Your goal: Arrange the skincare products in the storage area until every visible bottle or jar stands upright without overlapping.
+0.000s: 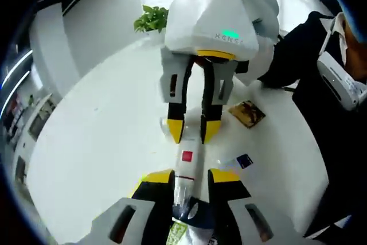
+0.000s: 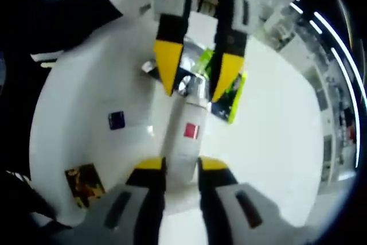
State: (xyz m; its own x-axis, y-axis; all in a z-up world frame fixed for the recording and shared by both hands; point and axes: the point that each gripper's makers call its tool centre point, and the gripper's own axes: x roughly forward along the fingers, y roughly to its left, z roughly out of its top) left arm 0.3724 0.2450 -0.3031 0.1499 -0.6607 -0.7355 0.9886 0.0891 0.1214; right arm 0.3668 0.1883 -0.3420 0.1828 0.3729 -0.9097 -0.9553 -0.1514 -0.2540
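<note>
Count: one white tube (image 1: 189, 167) with a red square label, two claws, one brown-gold packet (image 1: 248, 113), one small dark blue sachet (image 1: 244, 160), one green-and-black packet (image 2: 232, 93), one potted plant (image 1: 152, 18).

The tube lies along the white bench (image 1: 92, 136), spanning between both claws. Left claw (image 1: 189, 179) has its yellow-tipped jaws closed against the tube's clear cap end. Right claw (image 2: 182, 167) grips the opposite, broad white end, jaws pressed to both sides.

Left gripper view: the plant at the far bench edge, a person's dark sleeve (image 1: 304, 44) to the right, brown-gold packet and blue sachet right of the tube. Right gripper view: the green-and-black packet under the cap end, beneath the left claw.

Open bench lies wide to the left of the tube in the left gripper view; the curved bench edge runs well apart from it.
</note>
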